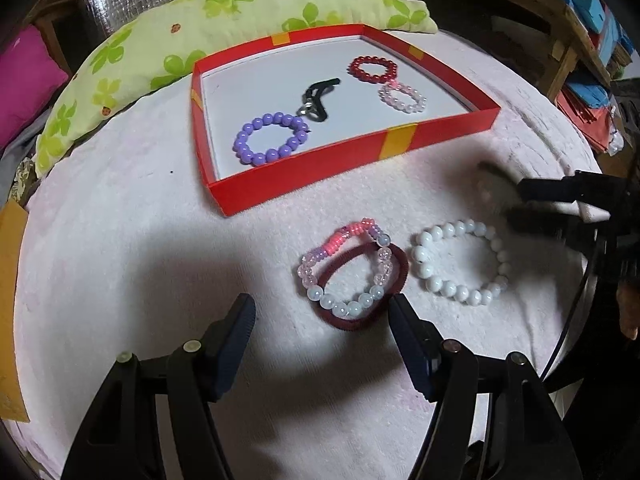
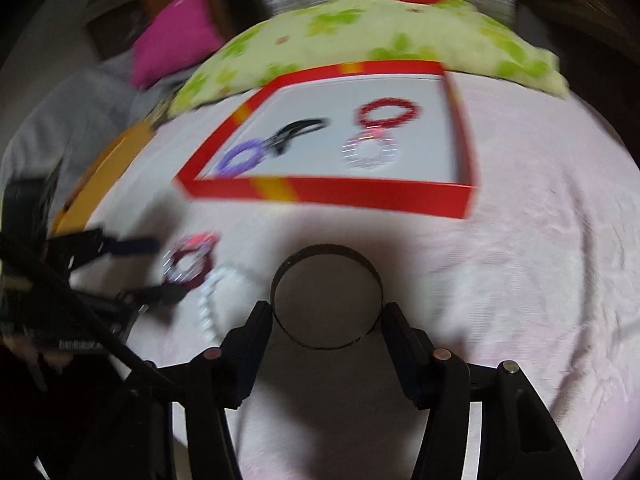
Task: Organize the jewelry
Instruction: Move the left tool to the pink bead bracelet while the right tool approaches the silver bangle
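Observation:
A red box [image 1: 360,152] [image 2: 344,194] on the pink towel holds a purple bead bracelet [image 1: 270,139], a black hair tie [image 1: 316,100], a red bead bracelet [image 1: 373,67] and a pale pink bracelet [image 1: 402,97]. In front of it lie a pink-and-white bead bracelet [image 1: 346,268] over a maroon hair tie [image 1: 396,276], and a white bead bracelet [image 1: 460,266]. My left gripper [image 1: 322,320] is open, just short of the pink-and-white bracelet. My right gripper [image 2: 326,320] grips a dark bangle [image 2: 326,302] by its sides, above the towel. The right wrist view is blurred.
A green flowered cushion [image 1: 168,44] lies behind the box, with a magenta pillow [image 1: 28,80] at the far left. A wooden shelf with folded items [image 1: 580,32] stands at the right. A yellow object [image 1: 10,300] sits at the towel's left edge.

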Demonstrator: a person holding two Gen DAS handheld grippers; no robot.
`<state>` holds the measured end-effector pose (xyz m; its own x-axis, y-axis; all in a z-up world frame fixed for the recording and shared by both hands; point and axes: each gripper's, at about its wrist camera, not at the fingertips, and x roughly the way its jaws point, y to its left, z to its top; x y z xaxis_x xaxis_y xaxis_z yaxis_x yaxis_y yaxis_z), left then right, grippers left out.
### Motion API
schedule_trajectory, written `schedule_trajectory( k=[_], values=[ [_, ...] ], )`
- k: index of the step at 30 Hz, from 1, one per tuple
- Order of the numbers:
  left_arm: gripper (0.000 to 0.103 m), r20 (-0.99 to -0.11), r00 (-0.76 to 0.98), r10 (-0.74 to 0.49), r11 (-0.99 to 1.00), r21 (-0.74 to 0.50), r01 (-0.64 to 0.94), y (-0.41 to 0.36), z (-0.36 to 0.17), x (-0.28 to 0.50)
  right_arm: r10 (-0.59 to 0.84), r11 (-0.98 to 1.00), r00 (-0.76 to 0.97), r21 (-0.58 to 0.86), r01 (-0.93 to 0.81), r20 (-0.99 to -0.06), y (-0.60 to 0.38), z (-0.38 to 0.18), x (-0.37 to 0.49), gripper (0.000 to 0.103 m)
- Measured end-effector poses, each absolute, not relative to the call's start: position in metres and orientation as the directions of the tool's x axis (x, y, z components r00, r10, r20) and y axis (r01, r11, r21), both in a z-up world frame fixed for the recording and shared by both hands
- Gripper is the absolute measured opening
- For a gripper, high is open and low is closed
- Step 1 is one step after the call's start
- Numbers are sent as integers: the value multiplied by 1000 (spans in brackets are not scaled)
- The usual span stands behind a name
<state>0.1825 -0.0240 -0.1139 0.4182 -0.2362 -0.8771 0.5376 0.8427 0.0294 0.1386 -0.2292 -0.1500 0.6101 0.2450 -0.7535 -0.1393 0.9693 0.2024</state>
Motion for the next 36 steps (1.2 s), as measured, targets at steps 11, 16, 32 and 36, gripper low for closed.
schedule_trajectory(
  k=[11,16,32,36],
  values=[
    [70,-852,430,-298,862,-47,504,-8,-100,190,170,979,625,202,-20,-762,-252,-152,147,60],
    [70,-866,390,-315,866,-93,492,-12,-105,199,163,980,621,197,-14,-766,-249,-153,148,60],
    [11,-849,369,-377,867,-184,463,-19,-106,215,157,981,624,193,-10,-766,-249,-154,149,60],
    [9,-824,406,-394,871,-194,451,-13,-97,216,157,980,626,197,-5,-764,-249,-154,149,60]
  ],
)
